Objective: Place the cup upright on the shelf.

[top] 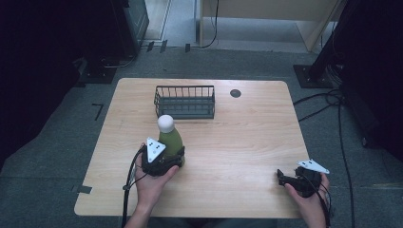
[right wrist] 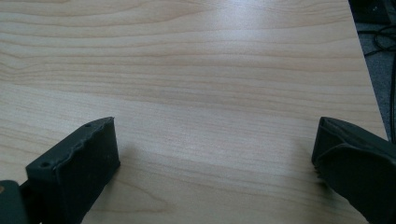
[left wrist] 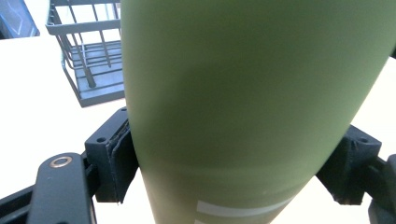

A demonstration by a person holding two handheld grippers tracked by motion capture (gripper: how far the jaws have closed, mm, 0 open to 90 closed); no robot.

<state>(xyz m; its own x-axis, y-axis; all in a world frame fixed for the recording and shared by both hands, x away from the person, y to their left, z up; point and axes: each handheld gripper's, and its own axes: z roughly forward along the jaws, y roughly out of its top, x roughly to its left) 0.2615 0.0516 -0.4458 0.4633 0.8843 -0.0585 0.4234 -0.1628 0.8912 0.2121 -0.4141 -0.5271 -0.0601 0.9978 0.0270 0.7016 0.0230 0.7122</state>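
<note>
Left tool (top: pixel 177 159) clamped on green bottle (top: pixel 170 138) — upright, near basket (top: pixel 184 101)

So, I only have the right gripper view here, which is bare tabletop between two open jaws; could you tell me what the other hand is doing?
Observer: The left gripper is shut on a green bottle, with its pads pressed against both sides of the body.
Operator: Thank you. Is the bottle upright?
Observer: Yes, in the high view it stands upright with a round white cap on top.
Operator: And is there anywhere to put it?
Observer: A dark wire basket sits on the table just beyond the bottle, apart from it and looking empty.
</note>
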